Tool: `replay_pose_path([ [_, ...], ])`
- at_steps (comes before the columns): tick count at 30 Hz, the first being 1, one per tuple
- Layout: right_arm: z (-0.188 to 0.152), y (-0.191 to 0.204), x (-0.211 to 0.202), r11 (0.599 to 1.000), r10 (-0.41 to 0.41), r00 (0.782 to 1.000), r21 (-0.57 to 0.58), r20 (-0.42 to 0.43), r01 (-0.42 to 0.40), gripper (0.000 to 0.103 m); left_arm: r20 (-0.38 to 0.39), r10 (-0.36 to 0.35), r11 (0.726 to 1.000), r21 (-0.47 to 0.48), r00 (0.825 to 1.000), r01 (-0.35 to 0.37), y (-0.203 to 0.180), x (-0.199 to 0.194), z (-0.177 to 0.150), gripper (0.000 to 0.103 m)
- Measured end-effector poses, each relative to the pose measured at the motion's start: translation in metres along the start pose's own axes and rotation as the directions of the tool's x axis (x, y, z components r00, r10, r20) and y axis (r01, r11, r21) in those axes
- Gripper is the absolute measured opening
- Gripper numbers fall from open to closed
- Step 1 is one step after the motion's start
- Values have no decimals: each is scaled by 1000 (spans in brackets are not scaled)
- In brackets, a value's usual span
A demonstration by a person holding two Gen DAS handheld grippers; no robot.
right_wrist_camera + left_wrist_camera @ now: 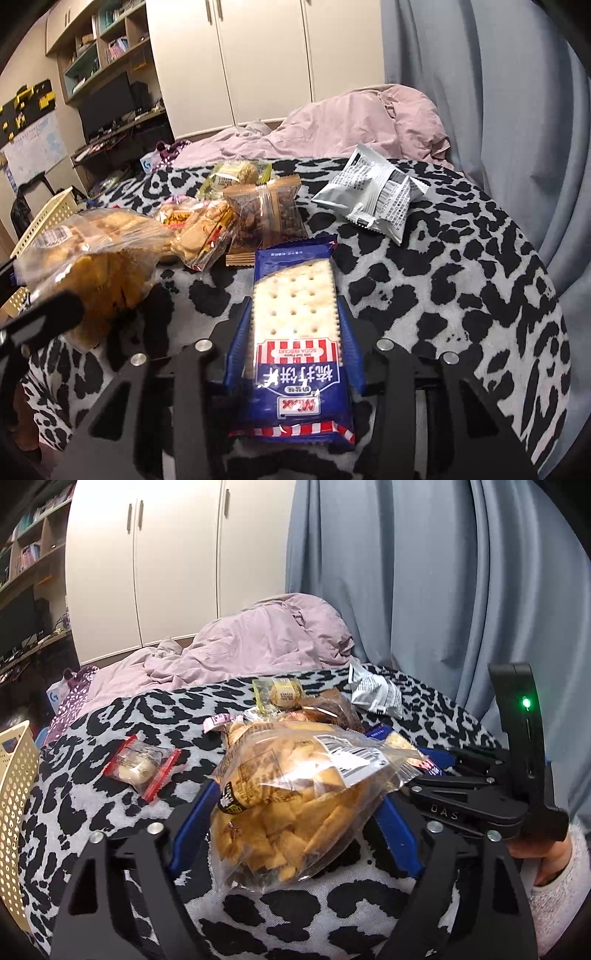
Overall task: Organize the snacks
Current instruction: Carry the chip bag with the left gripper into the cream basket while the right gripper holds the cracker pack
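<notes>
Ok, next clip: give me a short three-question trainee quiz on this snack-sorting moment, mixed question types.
1. True or false: the left gripper is shut on the clear bag of orange crackers.
2. Multiple choice: what sits between the right gripper's fingers? A) the silver packet B) the blue soda biscuit pack C) the red-edged candy
3. Short answer: in the left wrist view, on which side of the leopard-print blanket is the perforated basket?

Key: 1 true; 2 B; 3 the left edge.
</notes>
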State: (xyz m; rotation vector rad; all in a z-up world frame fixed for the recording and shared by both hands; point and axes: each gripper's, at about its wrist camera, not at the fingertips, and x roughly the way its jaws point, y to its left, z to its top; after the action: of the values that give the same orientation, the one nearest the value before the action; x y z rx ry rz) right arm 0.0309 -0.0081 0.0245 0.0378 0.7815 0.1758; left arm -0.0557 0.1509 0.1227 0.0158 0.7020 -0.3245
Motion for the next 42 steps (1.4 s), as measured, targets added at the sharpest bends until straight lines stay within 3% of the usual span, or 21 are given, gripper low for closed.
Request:
replay_pose_path([
  [8, 5, 7, -26, 1000, 25, 997, 9, 67, -25, 44, 79, 0, 999, -32, 997, 3, 7, -32, 12, 80],
  [16, 8, 19, -38, 999, 47, 995, -8, 91, -47, 44, 143, 44, 998, -51, 989, -37, 22, -60, 22, 79],
  [24, 4, 22, -26, 998, 60, 996, -8, 59, -60, 44, 50, 59, 995, -82, 997, -55, 37, -33, 7, 80],
  [31, 2, 18, -20, 998, 60, 997, 4, 49, -61, 44, 29, 78, 997, -1, 997, -78, 30, -15, -1, 87],
  [33, 2, 18, -18, 998, 63, 997, 5, 43, -63, 44, 1, 76, 997, -7, 997, -76, 34, -7, -3, 95],
  [42, 1, 20, -10, 998, 70, 997, 4, 32, -70, 44, -50, 70, 995, -69, 996, -73, 59, 15, -7, 95],
])
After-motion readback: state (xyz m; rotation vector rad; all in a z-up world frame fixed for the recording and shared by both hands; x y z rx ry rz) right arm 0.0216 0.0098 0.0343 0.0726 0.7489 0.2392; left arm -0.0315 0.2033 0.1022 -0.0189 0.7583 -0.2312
